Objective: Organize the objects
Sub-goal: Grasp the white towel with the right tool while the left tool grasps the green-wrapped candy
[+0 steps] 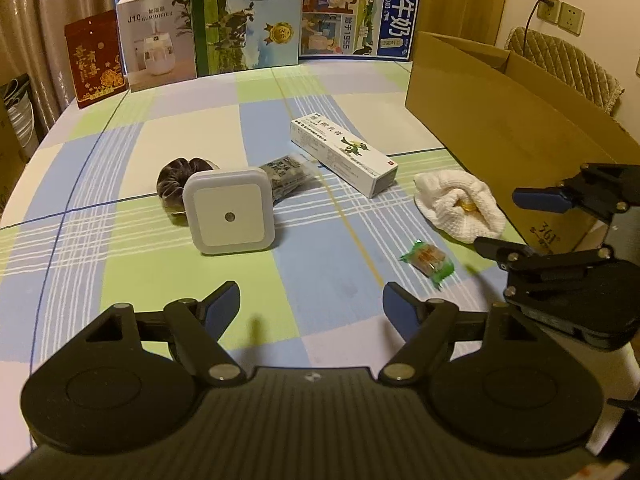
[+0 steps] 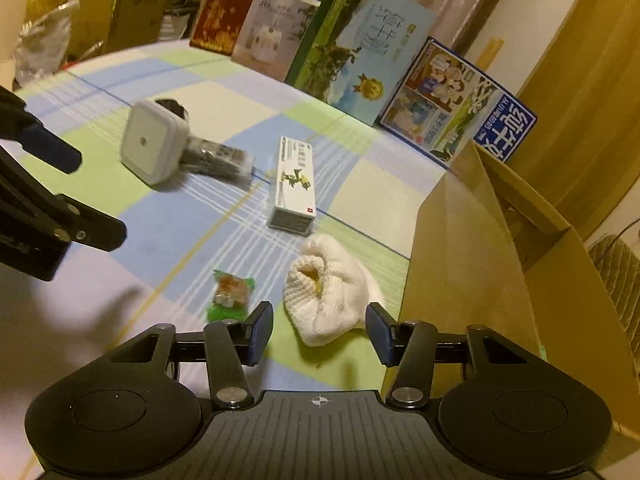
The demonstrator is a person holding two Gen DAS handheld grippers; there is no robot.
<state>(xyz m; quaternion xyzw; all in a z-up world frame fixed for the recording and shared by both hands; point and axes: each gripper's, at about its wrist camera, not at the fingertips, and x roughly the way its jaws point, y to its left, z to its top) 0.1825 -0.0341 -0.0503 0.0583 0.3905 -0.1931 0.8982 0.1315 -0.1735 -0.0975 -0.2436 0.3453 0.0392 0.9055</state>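
Loose items lie on the checked tablecloth (image 1: 320, 240): a white square night light (image 1: 230, 216), a dark scrunchie (image 1: 176, 180) behind it, a dark packet (image 1: 288, 174), a long white carton (image 1: 344, 156), a white knitted cloth (image 1: 456, 204) and a green-wrapped sweet (image 1: 428, 262). My left gripper (image 1: 312, 308) hovers open and holds nothing, short of the night light. My right gripper (image 2: 320, 332) is open too, with the knitted cloth (image 2: 332, 292) just ahead of its fingertips and the sweet (image 2: 230, 292) to its left. The open cardboard box (image 2: 480, 260) stands right beside it.
The cardboard box (image 1: 500, 120) takes up the table's right side. Along the far edge stand a red box (image 1: 96, 60), a humidifier box (image 1: 156, 40) and two milk cartons (image 1: 248, 16). A padded chair (image 1: 568, 64) sits behind the box. The right gripper (image 1: 500, 220) reaches in near the cloth.
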